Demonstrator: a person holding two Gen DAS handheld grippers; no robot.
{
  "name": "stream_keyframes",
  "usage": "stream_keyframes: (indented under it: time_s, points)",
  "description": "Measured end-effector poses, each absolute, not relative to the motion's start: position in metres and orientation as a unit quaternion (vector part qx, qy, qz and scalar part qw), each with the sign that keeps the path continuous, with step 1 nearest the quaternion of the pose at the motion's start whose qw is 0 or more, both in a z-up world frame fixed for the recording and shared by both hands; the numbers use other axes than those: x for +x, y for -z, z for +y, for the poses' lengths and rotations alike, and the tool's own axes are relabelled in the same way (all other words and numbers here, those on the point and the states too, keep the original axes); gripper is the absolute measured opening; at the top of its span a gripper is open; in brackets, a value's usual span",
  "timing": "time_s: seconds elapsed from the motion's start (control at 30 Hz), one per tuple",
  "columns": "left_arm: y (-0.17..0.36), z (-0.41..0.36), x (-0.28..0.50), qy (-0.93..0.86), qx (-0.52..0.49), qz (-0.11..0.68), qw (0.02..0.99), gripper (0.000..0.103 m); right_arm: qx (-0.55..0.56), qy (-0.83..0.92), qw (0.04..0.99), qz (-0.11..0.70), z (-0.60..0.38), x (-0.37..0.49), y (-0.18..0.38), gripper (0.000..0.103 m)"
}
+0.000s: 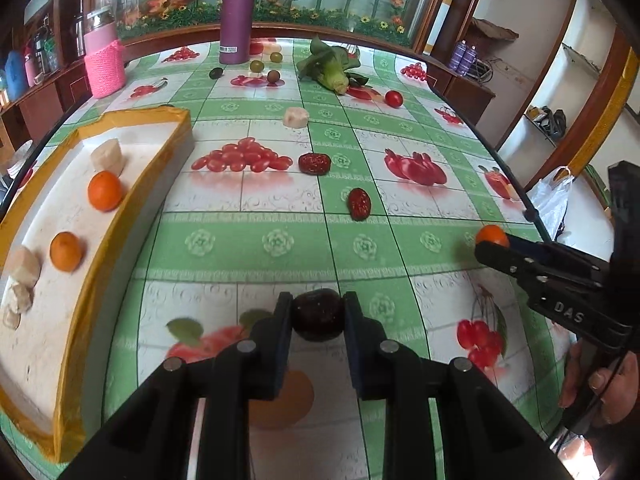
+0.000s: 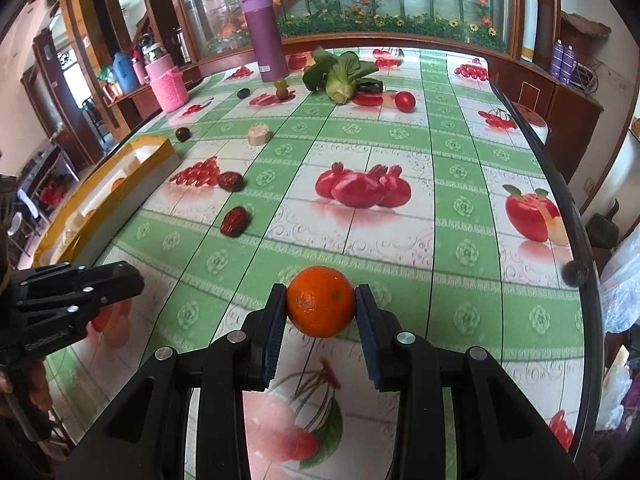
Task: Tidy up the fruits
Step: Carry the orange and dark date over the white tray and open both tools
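Observation:
My left gripper [image 1: 319, 314] is shut on a dark plum [image 1: 319, 314], held just above the fruit-print tablecloth. To its left lies the yellow-rimmed white tray [image 1: 160, 152], which holds two oranges [image 1: 105, 191] and several pale chunks [image 1: 107, 156]. My right gripper [image 2: 321, 302] is shut on an orange [image 2: 321, 302], lifted over the cloth; in the left wrist view the same orange [image 1: 492, 235] shows at the right gripper's tip. Two red dates [image 1: 359, 204] [image 1: 315, 163] lie loose mid-table. In the right wrist view the left gripper [image 2: 120, 280] sits at the left edge.
At the far end stand a purple flask [image 1: 238, 16], a pink knitted jar [image 1: 105, 66], a leafy green vegetable [image 1: 332, 66], a red tomato [image 1: 394, 99], small plums and olives [image 1: 257, 66] and a pale chunk [image 1: 296, 117]. A dark fruit [image 2: 576, 273] rests at the right table edge.

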State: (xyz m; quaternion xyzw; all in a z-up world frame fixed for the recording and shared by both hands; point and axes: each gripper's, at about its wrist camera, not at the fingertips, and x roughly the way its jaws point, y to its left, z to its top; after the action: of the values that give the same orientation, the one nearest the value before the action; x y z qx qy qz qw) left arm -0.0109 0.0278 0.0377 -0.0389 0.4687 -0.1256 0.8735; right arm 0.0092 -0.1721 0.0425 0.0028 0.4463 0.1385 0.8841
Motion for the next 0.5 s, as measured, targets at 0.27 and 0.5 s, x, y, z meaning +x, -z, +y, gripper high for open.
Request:
stream_keyframes:
  time_s: [0.27,0.5]
  points:
    - [-0.049,0.049,-0.030,0.121,-0.054,0.459,0.879,0.027,-0.007,-0.154,0.878,0.453,-0.141,-0.001,-0.041,0.034]
    - [-0.059,0.072,-0.039,0.105,-0.066,0.445,0.887,0.027,-0.027,-0.183,0.876,0.445,-0.101,-0.003,-0.050,0.034]
